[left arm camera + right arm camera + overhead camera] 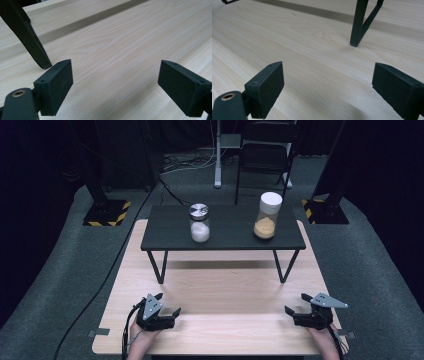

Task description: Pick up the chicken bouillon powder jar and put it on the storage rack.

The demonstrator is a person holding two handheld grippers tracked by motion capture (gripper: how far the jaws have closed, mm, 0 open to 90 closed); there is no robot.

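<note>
Jaws on both grippers stand released, wide apart with bare wood between their flat, matte black pads. From the high view, the left gripper (169,305) rests at about 7 o'clock on the table (225,290) and the right gripper (297,304) at about 5 o'clock, well apart, each held by a hand coming in from the near edge.

That table is pale wood with fine, straight grain and a smooth finish. At 12 o'clock on it stands a low black riser shelf (225,222) with a rectangular top and thin angled metal legs; one leg (27,35) shows in the left gripper view and another (360,22) in the right gripper view.

On the shelf, toward 11 o'clock, sits a clear jar of white grains (199,223) with a round brushed-metal lid. Toward 1 o'clock stands a taller clear jar of orange-tan powder (266,216) under a white cylindrical lid.

Around the table lies grey carpet in a dark room, with black stand bases edged in yellow-and-black hazard stripes (106,213), cables, and a black folding chair (265,150) at the back.
</note>
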